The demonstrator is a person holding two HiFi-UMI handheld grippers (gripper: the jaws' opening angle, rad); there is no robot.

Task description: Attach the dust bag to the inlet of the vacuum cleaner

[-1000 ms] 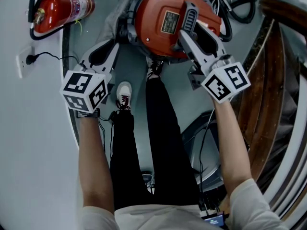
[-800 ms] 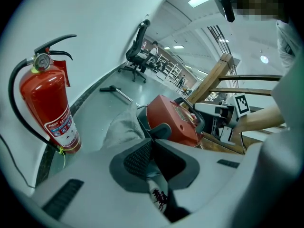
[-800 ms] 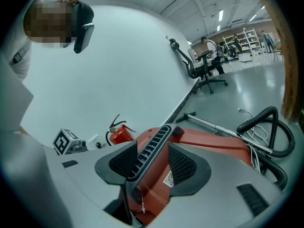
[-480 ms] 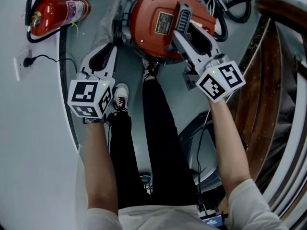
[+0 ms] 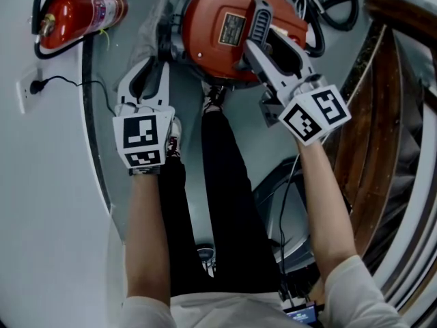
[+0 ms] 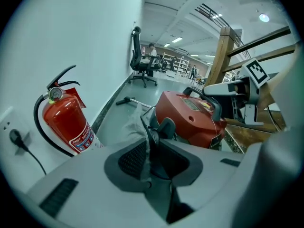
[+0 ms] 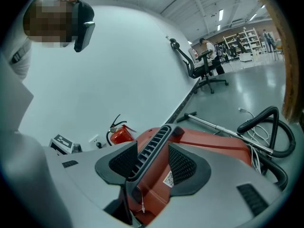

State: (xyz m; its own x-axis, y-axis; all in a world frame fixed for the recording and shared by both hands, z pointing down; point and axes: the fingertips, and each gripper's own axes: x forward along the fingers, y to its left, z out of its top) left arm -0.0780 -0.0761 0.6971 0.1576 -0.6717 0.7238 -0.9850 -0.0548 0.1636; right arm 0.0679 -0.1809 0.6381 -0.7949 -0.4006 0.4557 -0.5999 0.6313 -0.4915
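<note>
The red vacuum cleaner [image 5: 218,53] lies on the grey floor [image 5: 48,183] in front of the person's feet, with its black ribbed handle [image 5: 261,20] on top. The right tongs [image 5: 270,43] reach in from the right and are pressed shut on that handle; in the right gripper view the ribbed bar runs between the two pads and fills the gap.

The dust bag [image 5: 153,26] is a limp grey cloth on the left side of the vacuum cleaner, next to a black fitting [image 6: 166,125] on the machine's body. Whether the bag's mouth sits on the fitting cannot be told. The left tongs [image 5: 151,67] point down at that spot and their jaws are opening. In the left gripper view a fold of the grey cloth hangs between them, lying along the left pad, while the right pad stands clear of it.

A red fire extinguisher [image 5: 78,16] lies by the wall, well to the left of the vacuum cleaner, and a plug sits in a wall socket [image 5: 31,87] below it. A black hose [image 5: 334,5] coils just beyond the machine on the right
</note>
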